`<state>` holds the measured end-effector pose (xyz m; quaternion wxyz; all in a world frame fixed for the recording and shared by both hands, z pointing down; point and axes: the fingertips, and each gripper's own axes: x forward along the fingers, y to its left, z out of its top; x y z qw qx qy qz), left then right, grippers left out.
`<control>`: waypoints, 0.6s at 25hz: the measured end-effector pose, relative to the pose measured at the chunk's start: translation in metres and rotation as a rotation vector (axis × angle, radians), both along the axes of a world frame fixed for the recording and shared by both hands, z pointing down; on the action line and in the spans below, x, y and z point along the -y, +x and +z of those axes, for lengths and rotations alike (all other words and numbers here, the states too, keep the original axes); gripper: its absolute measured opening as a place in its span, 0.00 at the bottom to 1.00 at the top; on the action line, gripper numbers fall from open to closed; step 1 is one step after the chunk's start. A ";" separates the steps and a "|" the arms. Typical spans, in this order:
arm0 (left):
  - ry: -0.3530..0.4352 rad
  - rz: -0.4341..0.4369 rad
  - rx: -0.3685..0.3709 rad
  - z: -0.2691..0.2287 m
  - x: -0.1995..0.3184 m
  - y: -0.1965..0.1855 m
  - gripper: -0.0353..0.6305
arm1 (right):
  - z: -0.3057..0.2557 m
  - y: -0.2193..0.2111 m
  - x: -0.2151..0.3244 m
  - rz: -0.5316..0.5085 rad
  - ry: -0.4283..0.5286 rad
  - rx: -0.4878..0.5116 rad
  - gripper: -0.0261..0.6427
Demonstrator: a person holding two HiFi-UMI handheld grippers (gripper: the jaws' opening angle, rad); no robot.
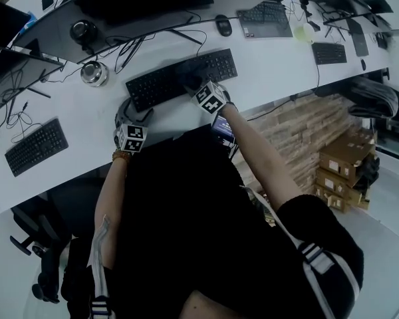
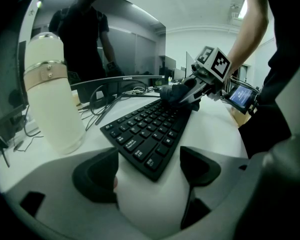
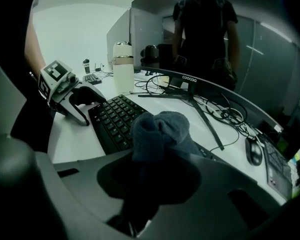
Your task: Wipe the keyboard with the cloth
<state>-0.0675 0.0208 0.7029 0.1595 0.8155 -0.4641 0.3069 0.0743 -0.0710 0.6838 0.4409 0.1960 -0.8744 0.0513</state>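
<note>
Where the long white desk runs through an office, the black keyboard lies before a curved monitor. The right gripper is clamped on the dark cloth, which rests on the keys at its 12 o'clock. The left gripper, jaws apart, has the keyboard's left corner between them. A white bottle stands at its 10 o'clock; cables lie behind.

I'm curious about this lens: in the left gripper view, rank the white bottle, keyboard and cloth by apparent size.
1-2. white bottle and keyboard: about alike, both close to the lens, so unranked.
3. cloth: clearly smallest.
</note>
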 end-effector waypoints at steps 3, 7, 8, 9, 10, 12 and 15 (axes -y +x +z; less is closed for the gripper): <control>-0.001 -0.001 0.000 0.001 0.000 0.000 0.62 | 0.000 -0.012 -0.005 -0.052 0.009 -0.003 0.16; -0.002 -0.002 -0.001 0.001 0.000 0.000 0.62 | 0.001 -0.028 -0.014 -0.102 0.010 -0.002 0.16; -0.001 -0.002 -0.002 0.001 0.000 0.000 0.62 | 0.001 -0.032 -0.016 -0.115 0.009 -0.002 0.16; -0.001 -0.002 -0.002 0.001 0.000 0.000 0.62 | 0.001 -0.037 -0.018 -0.128 0.009 -0.002 0.16; -0.002 -0.003 -0.002 0.001 0.000 0.000 0.62 | 0.001 -0.041 -0.020 -0.140 0.009 -0.002 0.16; -0.004 -0.004 -0.001 0.001 0.000 -0.001 0.62 | 0.001 -0.047 -0.021 -0.155 0.012 -0.006 0.16; -0.003 -0.006 0.000 0.000 0.000 0.000 0.62 | 0.001 -0.047 -0.022 -0.162 0.015 -0.009 0.16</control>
